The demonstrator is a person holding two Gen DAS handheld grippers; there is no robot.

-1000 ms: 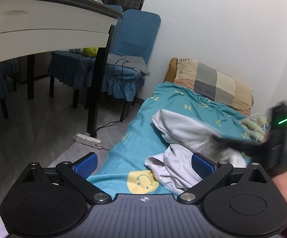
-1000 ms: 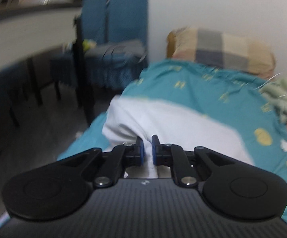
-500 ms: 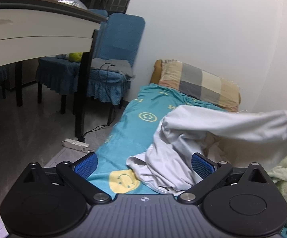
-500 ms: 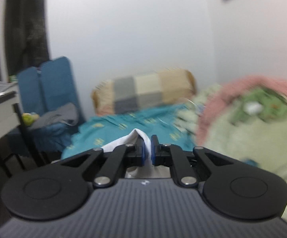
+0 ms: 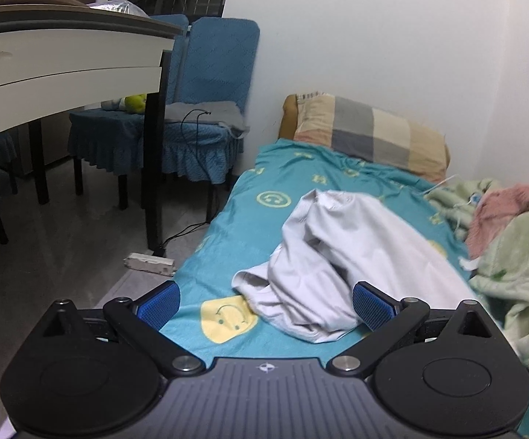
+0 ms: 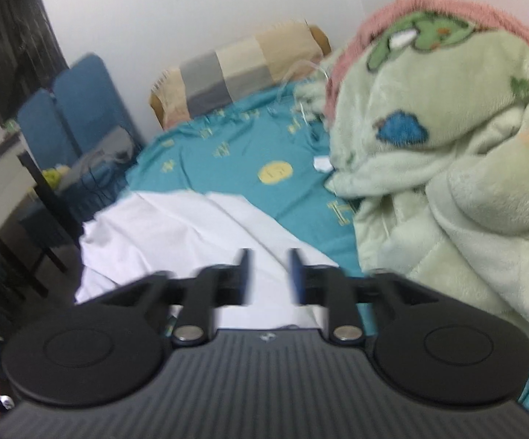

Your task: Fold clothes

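Teal bedsheet: white shirt spread; your right gripper opening, empty; left gripper wide, empty. Next, grab a shirt edge.

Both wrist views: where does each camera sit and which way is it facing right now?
Left wrist: on the left gripper, facing along the bed toward the pillow; its jaws stand wide over the crumpled white garment.
Right wrist: on the right gripper, angled toward the green blanket; jaws opening above the garment, gripping nothing.
Shared: garment, pillow, teal sheet, blue chair.
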